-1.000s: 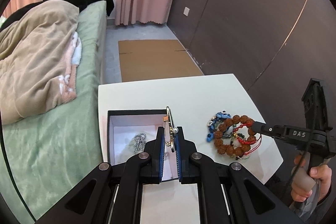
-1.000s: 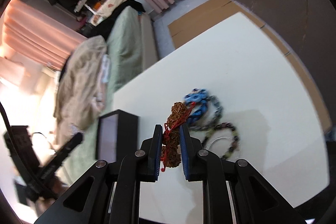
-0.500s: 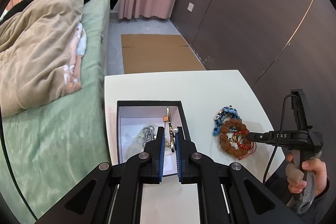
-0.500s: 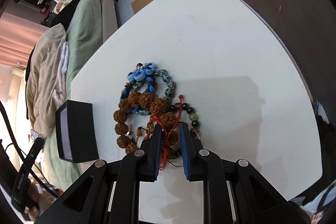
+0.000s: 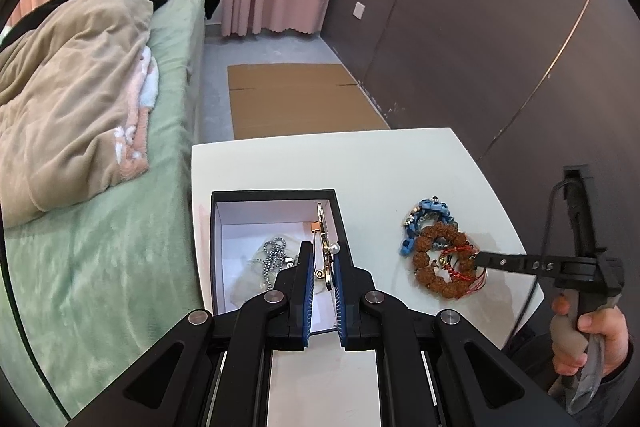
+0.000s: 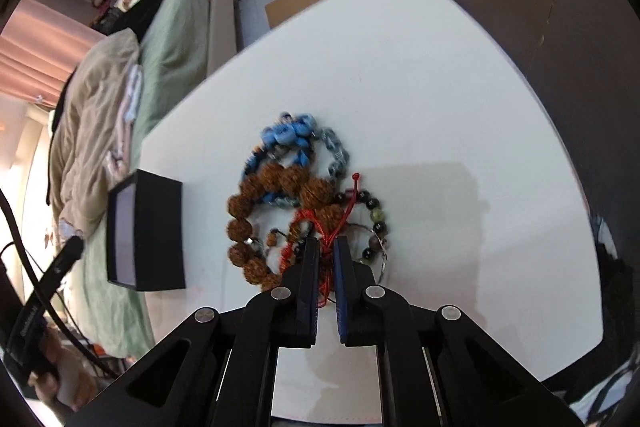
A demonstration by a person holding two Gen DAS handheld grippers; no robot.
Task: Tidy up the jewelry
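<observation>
White table (image 5: 360,163) beside bed. Open black box (image 5: 276,193) on table; silver bead chain (image 5: 273,254) already laid inside. Left gripper (image 5: 321,267) held over box, jaws narrow, clamped on gold pearl-tipped pin (image 5: 325,251), not yet released. Right gripper (image 6: 326,251) lowered onto bracelet pile, jaws just closed, nipped on red cord (image 6: 325,227) of brown seed bracelet (image 6: 276,203). Blue bead bracelet (image 6: 292,139) and dark bead bracelet (image 6: 374,219) left on table, well apart from box. Task judged early: most pieces unsorted.

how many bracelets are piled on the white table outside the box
3 at least: a brown seed-bead bracelet with red cord on top, a blue one behind it, a dark bead one beside the right gripper. Overlap may hide more.
</observation>
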